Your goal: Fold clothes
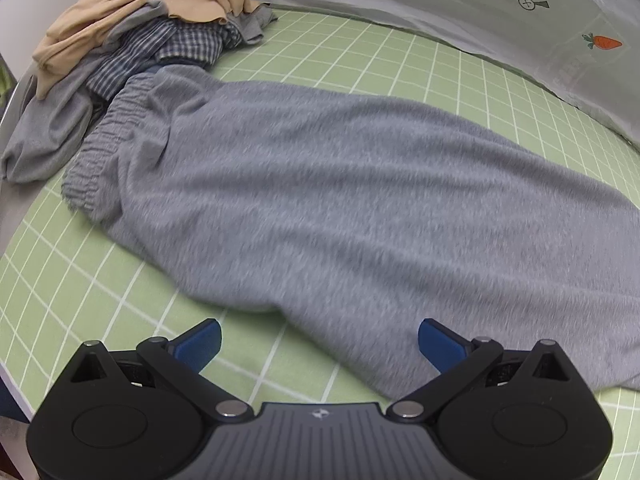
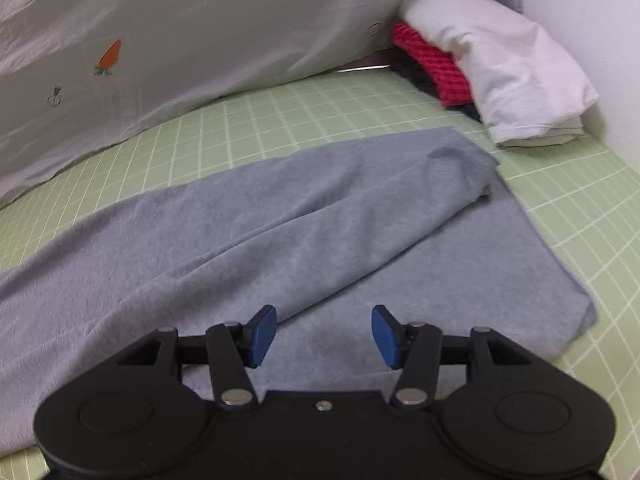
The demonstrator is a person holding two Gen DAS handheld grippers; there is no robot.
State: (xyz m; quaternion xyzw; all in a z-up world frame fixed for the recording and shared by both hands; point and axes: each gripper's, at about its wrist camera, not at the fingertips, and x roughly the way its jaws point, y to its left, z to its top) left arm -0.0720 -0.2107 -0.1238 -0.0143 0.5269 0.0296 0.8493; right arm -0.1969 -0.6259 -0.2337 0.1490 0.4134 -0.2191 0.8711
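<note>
A: Left wrist view first. What does it show?

B: The left gripper (image 1: 319, 344) sits at the bottom of the frame, its blue pads (image 1: 199, 345) spread wide and gripping nothing. Grey sweatpants (image 1: 340, 208) lie flat across the middle on the green gridded sheet (image 1: 80, 280), elastic waistband (image 1: 100, 152) toward the left. The lower edge of the fabric lies just ahead of the fingertips.

A: And the upper left?

B: A heap of unfolded clothes (image 1: 132, 32): a tan garment on top, a blue checked one and a grey one beneath. A pale grey quilt with a carrot print (image 1: 604, 42) runs along the upper right.

A: Right wrist view?

B: The right gripper (image 2: 324, 334) is released too, jaws apart above the sweatpants' leg end (image 2: 360, 240), one leg lying over the other. At upper right, folded clothes are stacked: a white garment (image 2: 500, 64) over a red one (image 2: 436, 68).
</note>
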